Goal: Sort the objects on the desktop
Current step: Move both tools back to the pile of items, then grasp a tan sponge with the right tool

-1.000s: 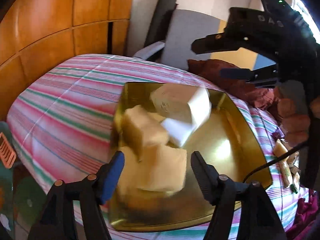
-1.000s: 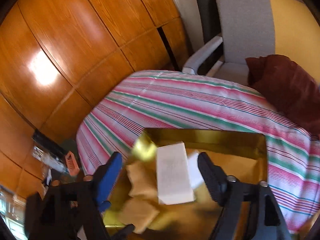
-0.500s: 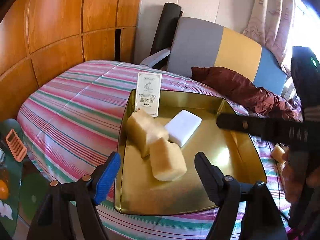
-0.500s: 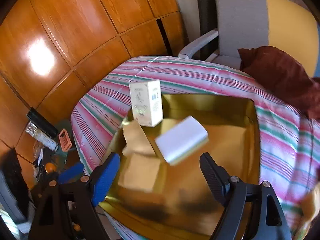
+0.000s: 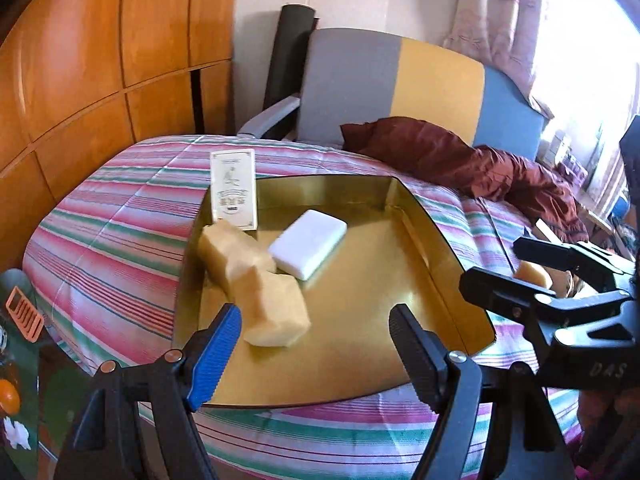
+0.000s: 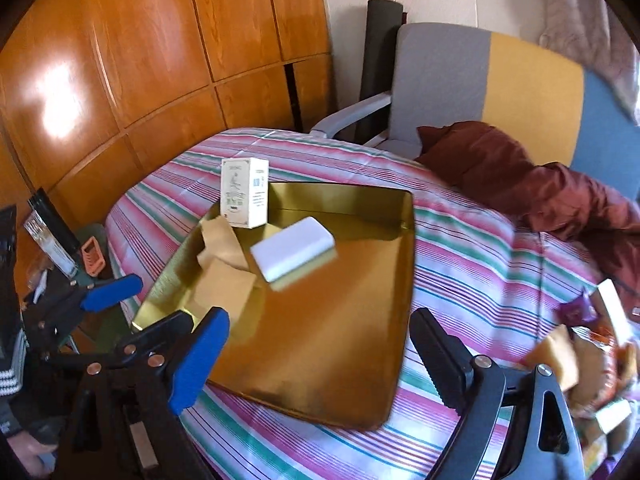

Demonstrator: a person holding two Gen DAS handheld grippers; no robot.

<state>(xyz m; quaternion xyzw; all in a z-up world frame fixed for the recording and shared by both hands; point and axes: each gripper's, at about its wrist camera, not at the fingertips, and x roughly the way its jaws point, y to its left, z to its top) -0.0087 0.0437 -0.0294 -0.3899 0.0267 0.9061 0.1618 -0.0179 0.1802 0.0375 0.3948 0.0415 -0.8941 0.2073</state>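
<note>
A gold tray (image 5: 360, 320) (image 6: 320, 340) lies on a striped tablecloth. In it are two tan wrapped blocks (image 5: 256, 276) (image 6: 222, 268), a white bar (image 5: 308, 244) (image 6: 294, 252) and an upright cream box (image 5: 235, 190) (image 6: 244, 192) at the far left corner. My left gripper (image 5: 316, 344) is open and empty over the tray's near edge; it also shows in the right wrist view (image 6: 112, 298). My right gripper (image 6: 320, 356) is open and empty above the tray's near side; it also shows in the left wrist view (image 5: 532, 276).
A pile of loose packets and blocks (image 6: 580, 356) lies on the cloth right of the tray. A maroon cloth (image 5: 460, 160) and an armchair (image 5: 392, 80) stand behind. Wooden panels (image 6: 140, 60) are on the left. An orange item (image 5: 24, 314) sits low left.
The items that were tumbling into the tray have come to rest; the cream box stands upright. Both grippers have pulled back from the tray, and the right one moved to the right.
</note>
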